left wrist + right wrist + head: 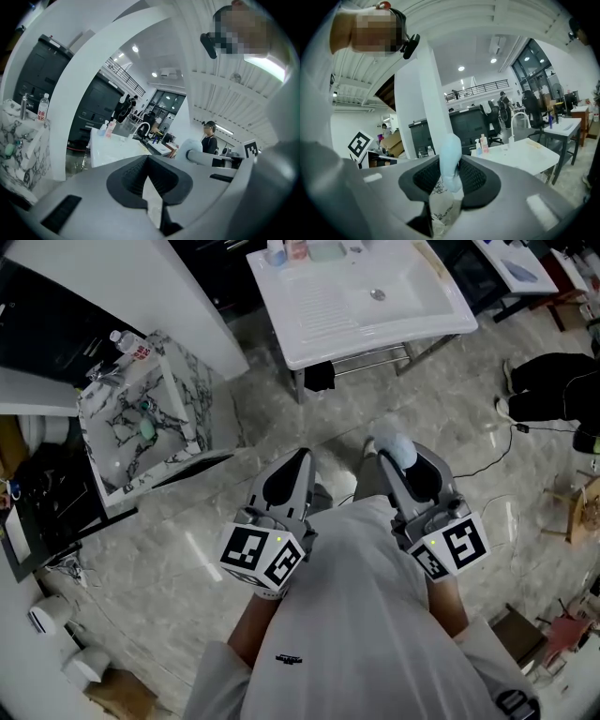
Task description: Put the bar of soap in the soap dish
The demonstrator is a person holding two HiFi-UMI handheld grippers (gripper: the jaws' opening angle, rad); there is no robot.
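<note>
A pale blue bar of soap [395,447] stands upright between the pads of my right gripper [392,456], which is shut on it; the right gripper view shows the soap [451,157] pinched at the tips. My left gripper [300,460] is beside it, shut and holding nothing, its pads meeting at the tip [147,159]. Both are held over the floor, short of the white basin [319,306]. A pale green dish-like thing [326,252] lies on the basin's far rim. Another small green thing [147,429] lies in the marble sink [183,395] at the left.
Bottles [286,249] stand on the white basin's back edge, with a drain [378,294] in its bowl. A water bottle [131,345] sits on the marble sink. A white column [141,296] rises between the sinks. Cables, bags and boxes litter the floor at both sides.
</note>
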